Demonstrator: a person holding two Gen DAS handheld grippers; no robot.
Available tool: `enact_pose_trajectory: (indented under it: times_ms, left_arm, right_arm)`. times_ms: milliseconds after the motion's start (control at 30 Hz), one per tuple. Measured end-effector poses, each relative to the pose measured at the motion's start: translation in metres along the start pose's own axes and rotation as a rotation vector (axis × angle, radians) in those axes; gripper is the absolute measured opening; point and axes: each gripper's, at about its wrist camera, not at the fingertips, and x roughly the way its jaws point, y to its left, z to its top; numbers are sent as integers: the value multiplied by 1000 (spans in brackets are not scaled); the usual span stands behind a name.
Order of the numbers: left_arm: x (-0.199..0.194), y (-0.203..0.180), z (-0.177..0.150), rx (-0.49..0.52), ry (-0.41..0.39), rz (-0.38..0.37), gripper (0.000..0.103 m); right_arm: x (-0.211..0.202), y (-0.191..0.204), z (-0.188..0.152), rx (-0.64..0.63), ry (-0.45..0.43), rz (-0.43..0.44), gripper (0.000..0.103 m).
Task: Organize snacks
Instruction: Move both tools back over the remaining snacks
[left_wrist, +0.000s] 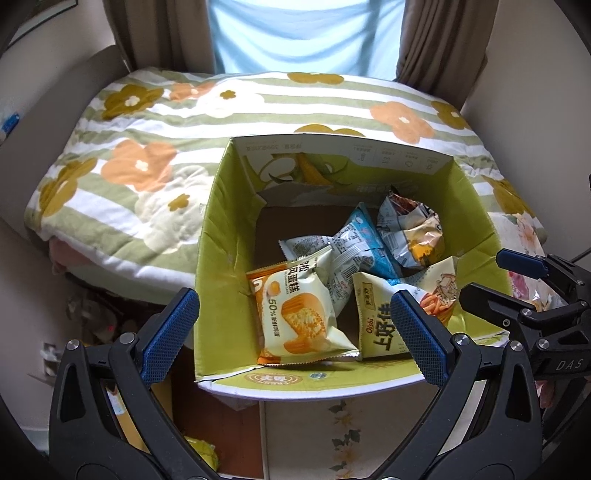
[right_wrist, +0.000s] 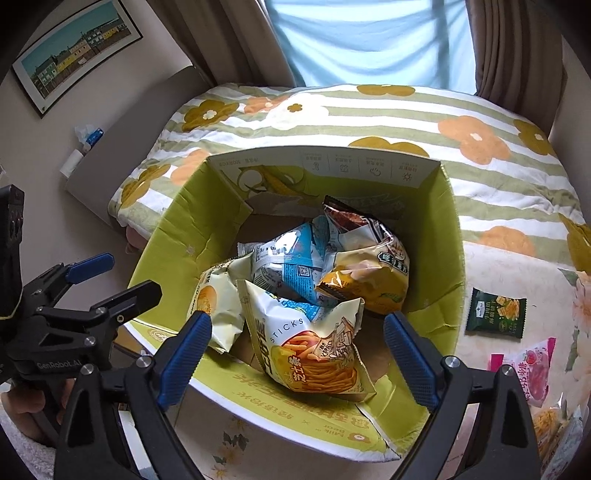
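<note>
Right wrist view: floral-striped quilt (right_wrist: 388, 122) under green box (right_wrist: 448, 236), brown curtains (right_wrist: 207, 33) behind, both hand-held grippers (right_wrist: 295, 354) agape, empty.

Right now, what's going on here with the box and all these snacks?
A person is sorting snacks into a green cardboard box with two handheld grippers. The left gripper and right gripper both hover open and empty over it. Inside lie the Oishi sticks bag, a cake packet and other bags. A dark green cracker packet and a pink packet wait outside on the table.
</note>
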Motion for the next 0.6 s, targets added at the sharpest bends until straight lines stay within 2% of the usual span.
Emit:
enact_pose_trajectory:
  times_ms: [300, 500, 600]
  left_arm:
    - [-14, -14, 0, 52, -30, -58, 102]
    - [-28, -42, -4, 93, -54, -87, 102]
    - [-34, -65, -11, 121, -57, -95, 102]
  right_arm:
    - [-31, -2, -15, 31, -78, -91, 93]
    - [-62, -25, -34, 61, -136, -152, 93]
    - [-85, -51, -47, 95, -164, -165, 93]
